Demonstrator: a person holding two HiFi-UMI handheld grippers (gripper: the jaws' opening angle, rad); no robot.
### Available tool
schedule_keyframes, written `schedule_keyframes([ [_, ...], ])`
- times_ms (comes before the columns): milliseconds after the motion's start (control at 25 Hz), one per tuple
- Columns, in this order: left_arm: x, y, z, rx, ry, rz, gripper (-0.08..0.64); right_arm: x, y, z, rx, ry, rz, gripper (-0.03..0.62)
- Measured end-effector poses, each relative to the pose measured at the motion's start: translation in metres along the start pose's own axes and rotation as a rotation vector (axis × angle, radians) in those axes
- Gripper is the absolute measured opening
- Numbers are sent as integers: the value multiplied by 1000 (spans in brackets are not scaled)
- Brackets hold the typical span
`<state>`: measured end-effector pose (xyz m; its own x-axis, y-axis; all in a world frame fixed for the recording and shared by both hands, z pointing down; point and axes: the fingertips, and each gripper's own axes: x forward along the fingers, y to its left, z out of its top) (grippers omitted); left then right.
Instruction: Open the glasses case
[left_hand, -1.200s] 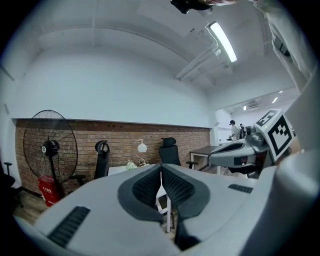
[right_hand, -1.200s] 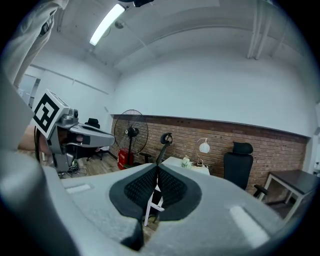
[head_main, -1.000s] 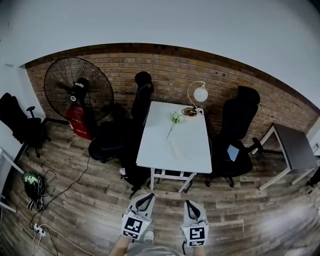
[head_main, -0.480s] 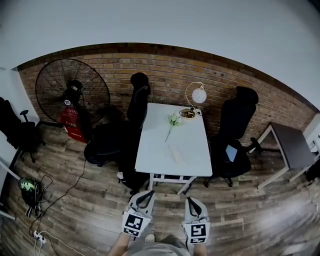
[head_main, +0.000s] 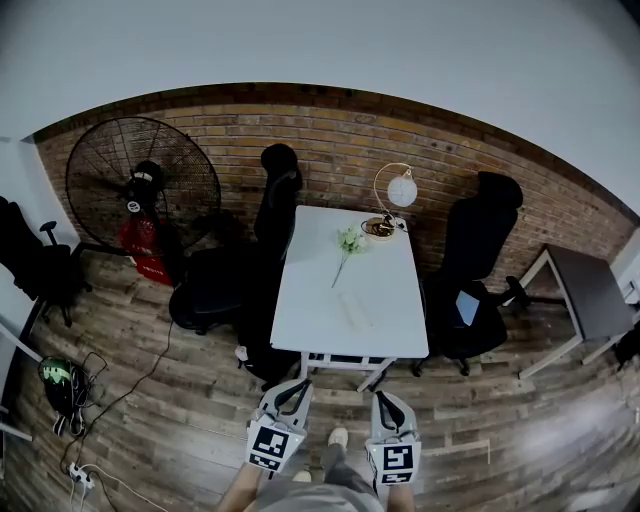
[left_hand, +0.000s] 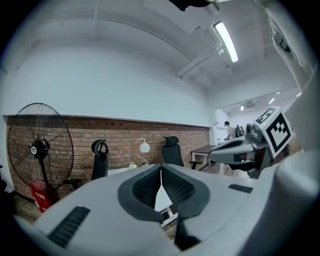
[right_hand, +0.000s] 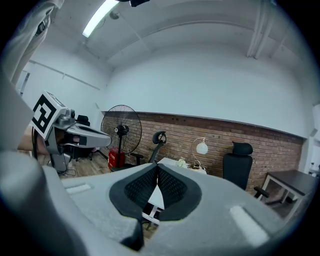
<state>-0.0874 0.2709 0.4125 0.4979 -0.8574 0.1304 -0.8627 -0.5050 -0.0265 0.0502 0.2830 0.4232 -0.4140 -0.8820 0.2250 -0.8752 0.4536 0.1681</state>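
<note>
The glasses case lies near the middle of the counter, well ahead of us. The left tool and right tool are both pressed together, empty. We expect a light, rigid, smooth shell that slides easily: pin the base and lift the lid at its seam.

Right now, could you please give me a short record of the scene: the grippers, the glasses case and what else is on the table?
Left gripper: shut, empty, over the floor short of the table
Right gripper: shut, empty, over the floor short of the table
Glasses case: pale oblong lying on the white table, untouched; lid state too small to tell
Also on table: flower and lamp, at the far end
</note>
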Motion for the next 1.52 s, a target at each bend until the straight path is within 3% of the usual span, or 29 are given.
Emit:
schedule_keyframes([
  [1000, 161, 35, 31, 13, 30, 99, 8, 134, -126, 15, 16, -53, 120, 7],
  [1520, 230, 38, 38, 33, 53, 138, 8, 178, -186, 8, 56, -77, 160, 7],
])
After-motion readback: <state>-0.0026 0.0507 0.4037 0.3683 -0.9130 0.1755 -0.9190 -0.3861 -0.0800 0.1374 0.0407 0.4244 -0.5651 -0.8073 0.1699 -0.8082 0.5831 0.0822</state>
